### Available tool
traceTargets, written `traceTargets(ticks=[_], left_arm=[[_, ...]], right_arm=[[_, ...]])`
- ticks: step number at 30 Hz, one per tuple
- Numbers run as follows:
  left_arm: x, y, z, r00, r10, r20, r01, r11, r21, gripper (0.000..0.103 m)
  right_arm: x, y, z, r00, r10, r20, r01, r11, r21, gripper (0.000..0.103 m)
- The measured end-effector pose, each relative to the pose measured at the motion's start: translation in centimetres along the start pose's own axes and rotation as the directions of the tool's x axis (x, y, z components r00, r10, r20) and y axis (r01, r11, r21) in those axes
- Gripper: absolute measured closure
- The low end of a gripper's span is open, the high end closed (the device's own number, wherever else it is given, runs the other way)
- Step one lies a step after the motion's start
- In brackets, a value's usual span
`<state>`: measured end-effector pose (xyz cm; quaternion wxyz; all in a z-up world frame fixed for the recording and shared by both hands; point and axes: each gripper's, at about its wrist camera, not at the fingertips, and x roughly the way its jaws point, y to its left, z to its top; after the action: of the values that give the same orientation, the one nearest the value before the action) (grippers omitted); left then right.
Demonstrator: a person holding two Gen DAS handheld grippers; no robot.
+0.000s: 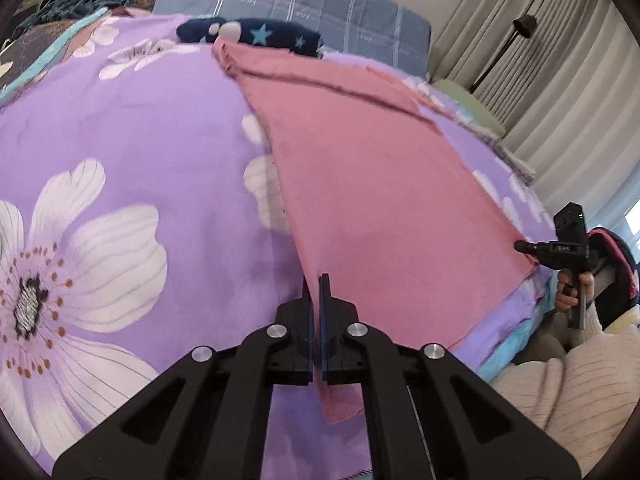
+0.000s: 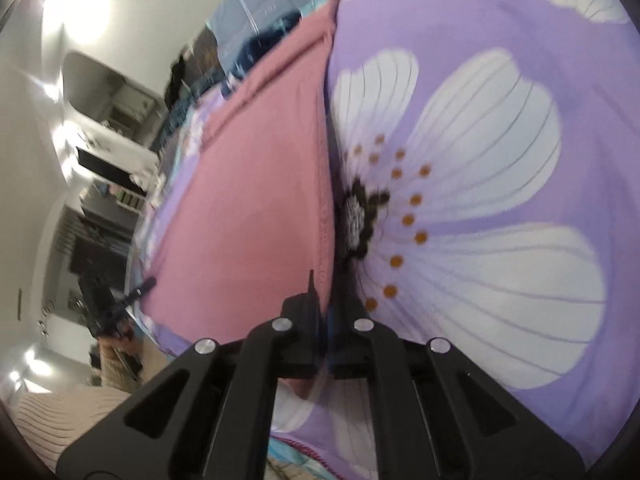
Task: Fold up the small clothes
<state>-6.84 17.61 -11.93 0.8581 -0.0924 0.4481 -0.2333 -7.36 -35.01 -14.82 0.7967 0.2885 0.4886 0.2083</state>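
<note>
My left tongs (image 1: 319,280) and right tongs (image 2: 320,280) each pinch a near corner of the pink cloth (image 1: 380,184), spread on the bed (image 1: 120,140); I judge folding barely begun.

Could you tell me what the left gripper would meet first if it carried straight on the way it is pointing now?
Probably more of the pink cloth: the left gripper is already shut on its near corner, and the cloth lies straight ahead on the purple floral bedspread, which sits right beneath.
</note>
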Motion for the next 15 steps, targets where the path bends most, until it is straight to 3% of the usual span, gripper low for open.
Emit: traceTargets(ticks=[4,8,10,12,14,15], left_arm=[[0.8,0.9,-1.1,1.000,-0.005,-0.025,0.004,1.000,-0.028,0.097],[0.6,0.6,-1.3,0.997,-0.069,-0.021,0.068,0.997,-0.034,0.055],[1.2,-0.1,-1.4,0.998,-0.060,-0.032,0.060,0.998,-0.002,0.052],[1.8,-0.3,-1.3,0.998,-0.064,-0.028,0.064,0.998,0.004,0.052],[2.0,0.1,-1.0,0.995,-0.094,-0.018,0.094,0.995,-0.028,0.053],[2.1,0.3,-0.8,0.995,-0.100,-0.012,0.100,0.994,-0.041,0.058]], right_arm=[[0.1,0.0,-0.3,1.000,0.015,-0.001,-0.015,1.000,-0.002,0.094],[-0.1,0.1,-0.5,0.999,0.038,-0.022,-0.039,0.999,-0.012,0.081],[0.4,0.5,-0.3,0.998,0.054,-0.028,-0.055,0.998,-0.026,0.068],[0.9,1.0,-0.2,0.998,0.048,-0.027,-0.049,0.998,-0.044,0.068],[1.3,1.5,0.0,0.999,0.026,-0.025,-0.027,0.998,-0.057,0.073],[1.5,1.6,0.1,1.000,0.012,-0.022,-0.013,0.998,-0.059,0.087]])
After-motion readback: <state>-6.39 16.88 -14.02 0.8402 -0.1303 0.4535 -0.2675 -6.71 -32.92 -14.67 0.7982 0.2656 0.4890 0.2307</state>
